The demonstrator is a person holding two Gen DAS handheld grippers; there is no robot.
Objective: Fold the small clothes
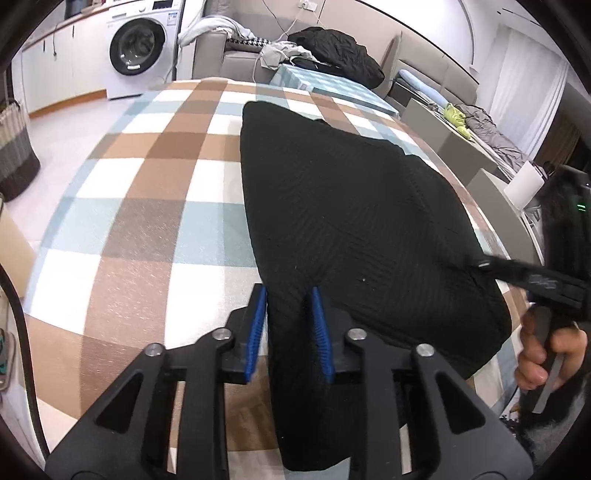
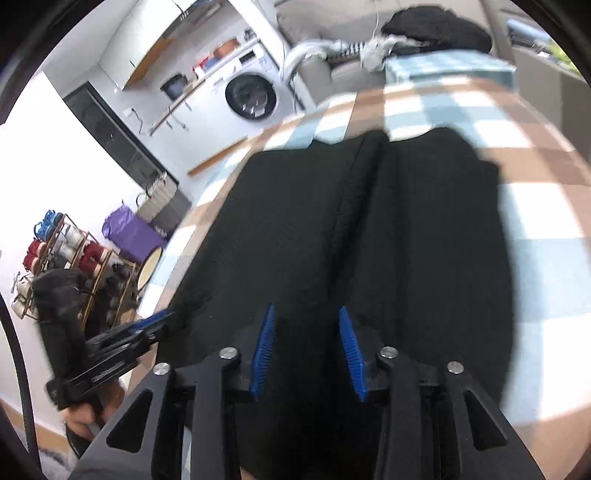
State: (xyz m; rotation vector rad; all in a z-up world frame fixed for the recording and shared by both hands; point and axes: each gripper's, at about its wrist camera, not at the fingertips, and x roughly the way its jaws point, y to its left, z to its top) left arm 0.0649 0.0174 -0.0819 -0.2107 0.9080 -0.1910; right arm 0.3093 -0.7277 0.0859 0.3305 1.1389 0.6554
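Black knit garment (image 1: pixel 354 206): lies flat on the checked table (image 1: pixel 147 192), filling the middle and right of the frame.
Left gripper (image 1: pixel 289 325): partly open, garment's near edge between its blue pads, not squeezed.
Right gripper (image 2: pixel 306 350): partly open over the garment, holding nothing.

A checked cloth (image 1: pixel 147 192) in brown, blue and white covers the table. Beyond it, a white washer (image 1: pixel 142 46) stands against the wall, door shut, with a counter (image 2: pixel 207 79) of pots running alongside. A grey sofa (image 1: pixel 236 59) sits behind, piled with a black jacket (image 1: pixel 340 51) and pale laundry (image 1: pixel 214 27). On the floor, a woven basket (image 1: pixel 14 155). Far left in the right view, a shoe rack (image 2: pixel 66 254) and a purple bag (image 2: pixel 133 232).
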